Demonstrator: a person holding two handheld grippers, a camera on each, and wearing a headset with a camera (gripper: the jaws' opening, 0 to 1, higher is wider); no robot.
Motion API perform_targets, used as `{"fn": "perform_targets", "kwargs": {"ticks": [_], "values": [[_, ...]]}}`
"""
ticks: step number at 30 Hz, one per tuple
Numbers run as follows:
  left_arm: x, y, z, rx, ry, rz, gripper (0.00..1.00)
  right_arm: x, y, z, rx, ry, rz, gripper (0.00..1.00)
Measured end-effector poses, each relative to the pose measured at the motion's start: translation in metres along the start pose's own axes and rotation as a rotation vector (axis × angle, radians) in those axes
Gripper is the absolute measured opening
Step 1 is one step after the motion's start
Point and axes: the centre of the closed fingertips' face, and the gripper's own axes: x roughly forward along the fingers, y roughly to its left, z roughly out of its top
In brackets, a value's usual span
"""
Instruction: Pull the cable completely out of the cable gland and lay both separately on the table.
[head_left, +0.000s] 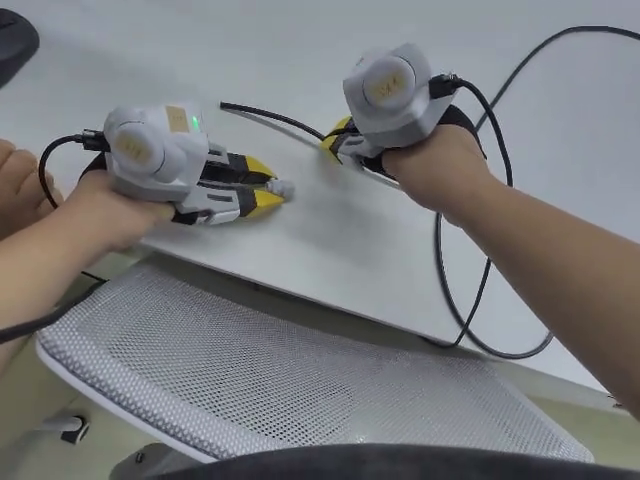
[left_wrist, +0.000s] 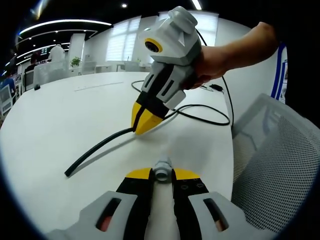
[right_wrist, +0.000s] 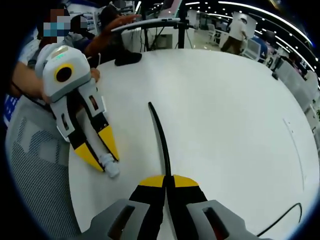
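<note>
- Left tongs (left_wrist: 161, 175) grip the gland (left_wrist: 162, 167) at their tips.
- Right tongs (right_wrist: 167, 179) grip the cable (right_wrist: 161, 135); its free end is beyond the gland, apart from it.

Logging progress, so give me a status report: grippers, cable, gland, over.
Left gripper shut on cable gland. Right gripper shut on cable. Cable out of gland. No obstruction seen.

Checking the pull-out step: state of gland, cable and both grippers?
cable gland: off the cable, clamped in the left gripper.
cable: out of cable gland, held by right gripper, rest on table.
left gripper: shut on cable gland.
right gripper: shut on cable.
</note>
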Motion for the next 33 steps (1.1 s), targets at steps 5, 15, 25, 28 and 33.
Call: {"fn": "perform_targets", "kwargs": {"ticks": [5, 15, 25, 28, 33], "values": [[0.0015, 0.0006, 0.0004, -0.003, -0.009, 0.006, 0.16, 0.0012, 0.0002, -0.0019, -0.004, 0.004, 0.0, 0.0], [-0.0001, 0.0017, 0.0045, -0.001, -0.01, 0.024, 0.16, 0.005, 0.0006, -0.0042, -0.039, 0.018, -0.013, 0.0], [-0.0018, 0.001, 0.0014, -0.012, 0.002, 0.026, 0.18, 0.007, 0.0012, -0.0015, -0.078, 0.026, -0.024, 0.03], [-0.0024, -0.0014, 0.0024, -0.01, 0.002, 0.023, 0.2, 0.0063, 0.0017, -0.0003, -0.081, 0.023, -0.031, 0.08], [-0.0031, 0.0006, 0.0029, 0.022, 0.016, 0.039, 0.24, -0.0001, -0.0015, 0.0042, -0.071, 0.001, -0.048, 0.13]]}}
